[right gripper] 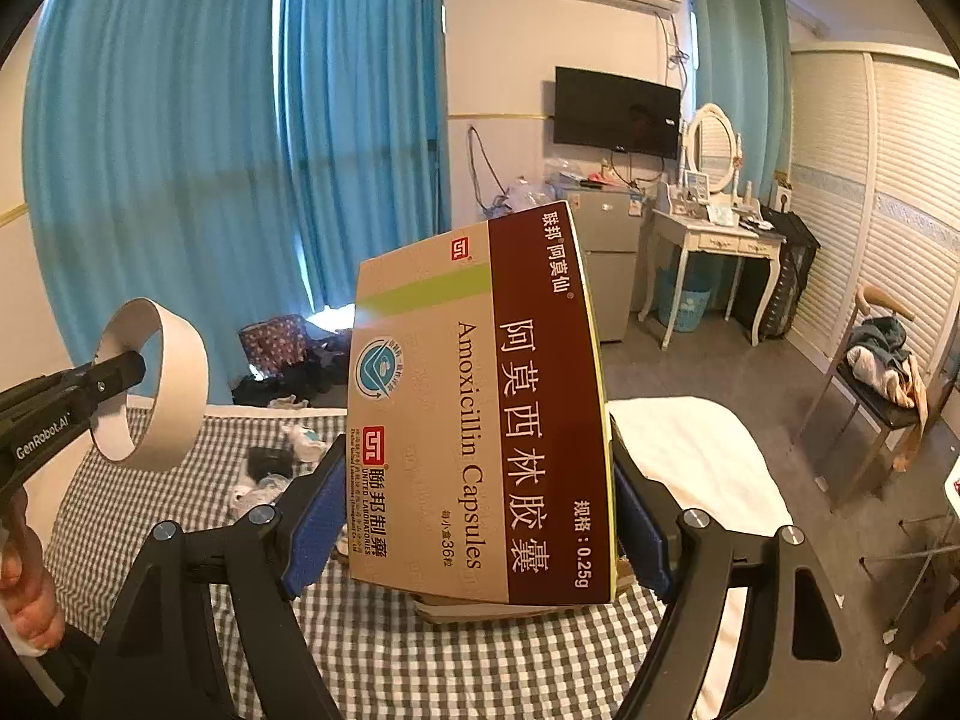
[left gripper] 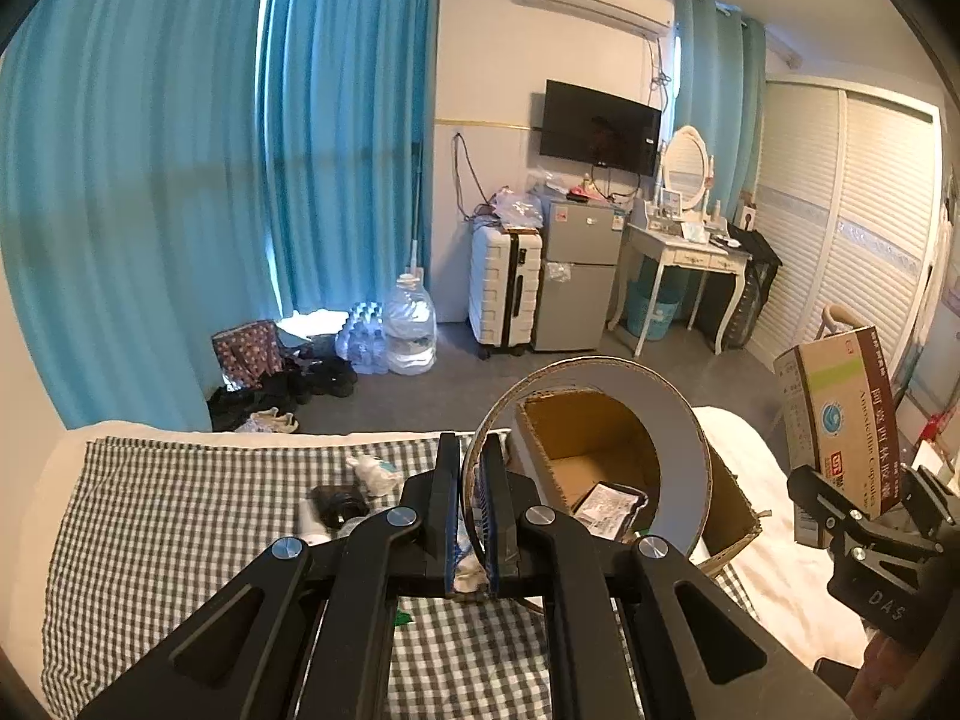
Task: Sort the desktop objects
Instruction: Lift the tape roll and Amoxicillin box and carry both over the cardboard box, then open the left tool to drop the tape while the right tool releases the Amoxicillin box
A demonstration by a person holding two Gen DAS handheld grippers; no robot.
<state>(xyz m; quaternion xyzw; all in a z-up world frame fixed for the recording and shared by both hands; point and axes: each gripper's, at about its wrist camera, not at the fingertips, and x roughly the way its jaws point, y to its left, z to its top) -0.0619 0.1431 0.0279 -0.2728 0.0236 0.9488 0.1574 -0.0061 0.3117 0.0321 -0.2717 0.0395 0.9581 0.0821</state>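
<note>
My left gripper [left gripper: 474, 444] is shut on the rim of a white tape ring [left gripper: 684, 438], held up over the checked cloth [left gripper: 180, 510]. Through the ring I see an open cardboard box [left gripper: 729, 516] with a packet [left gripper: 609, 507] inside. My right gripper [right gripper: 477, 462] is shut on a brown and beige Amoxicillin medicine box [right gripper: 480, 408], its blue pads pressing on both sides. In the left wrist view that medicine box [left gripper: 840, 414] and right gripper [left gripper: 864, 498] hover right of the cardboard box. The right wrist view shows the left gripper [right gripper: 129, 369] with the ring [right gripper: 174, 384] at left.
A black item [left gripper: 339, 504] and crumpled white wrappers [left gripper: 375, 471] lie on the cloth beyond the left fingers. White bedding [left gripper: 774, 570] lies right of the cardboard box. A chair with clothes [right gripper: 882, 396] stands at the right. A person's hand [right gripper: 24, 588] grips the left handle.
</note>
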